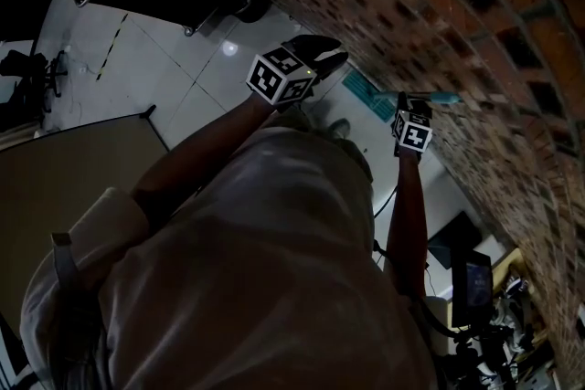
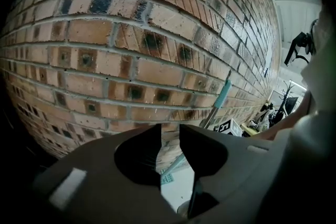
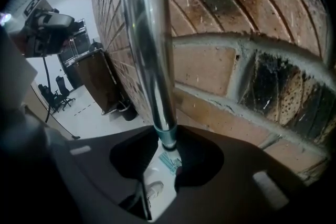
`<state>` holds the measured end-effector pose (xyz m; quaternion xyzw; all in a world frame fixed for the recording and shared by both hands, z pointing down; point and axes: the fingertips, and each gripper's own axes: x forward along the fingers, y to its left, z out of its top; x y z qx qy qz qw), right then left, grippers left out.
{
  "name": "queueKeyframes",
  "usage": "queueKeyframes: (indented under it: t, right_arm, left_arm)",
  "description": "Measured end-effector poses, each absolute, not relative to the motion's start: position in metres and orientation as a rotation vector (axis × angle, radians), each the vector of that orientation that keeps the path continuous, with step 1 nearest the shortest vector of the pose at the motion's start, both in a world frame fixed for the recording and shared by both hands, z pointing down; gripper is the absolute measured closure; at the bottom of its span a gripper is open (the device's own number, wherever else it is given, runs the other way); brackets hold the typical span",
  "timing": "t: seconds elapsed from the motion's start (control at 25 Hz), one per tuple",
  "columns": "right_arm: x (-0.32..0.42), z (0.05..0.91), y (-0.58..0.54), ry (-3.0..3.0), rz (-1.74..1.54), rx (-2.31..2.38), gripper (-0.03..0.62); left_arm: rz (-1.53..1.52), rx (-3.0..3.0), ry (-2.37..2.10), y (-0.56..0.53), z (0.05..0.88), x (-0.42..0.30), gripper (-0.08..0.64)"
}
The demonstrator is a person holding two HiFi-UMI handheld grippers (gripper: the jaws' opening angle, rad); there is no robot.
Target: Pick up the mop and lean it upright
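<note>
Since the mop [image 3: 149, 60] looks like a light, stiff, slick metal pole, the right gripper [image 3: 168, 150] has its jaws clamped on the shaft, which rises toward twelve o'clock beside the brick wall [image 3: 236, 76]. The left gripper [image 2: 169, 139] has its jaws narrowly apart and empty.

Dim, heavily fisheyed views.
Your head view is underexposed, with one bright reflection on the pale floor [image 1: 228, 48]. The brick wall [image 2: 131, 60] bows toward black corners. Glare streaks the close, soft-focus mop handle [image 3: 149, 44].
</note>
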<state>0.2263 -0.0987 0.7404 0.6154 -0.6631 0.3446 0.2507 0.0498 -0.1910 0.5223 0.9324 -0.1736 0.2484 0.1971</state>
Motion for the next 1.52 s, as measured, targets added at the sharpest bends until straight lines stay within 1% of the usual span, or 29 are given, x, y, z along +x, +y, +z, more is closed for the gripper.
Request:
queueKeyframes:
  t: [1.0, 1.52]
  right_arm:
    - [0.229, 0.777, -0.090, -1.759, 1.021, 1.690, 0.480]
    - [0.224, 0.790, -0.091, -1.753, 1.028, 1.673, 0.480]
  left_arm:
    - [0.839, 2.574, -0.475, -0.183, 0.559, 0.037, 0.430]
    - [0.883, 2.569, -0.461, -0.175, 0.563, 0.027, 0.428]
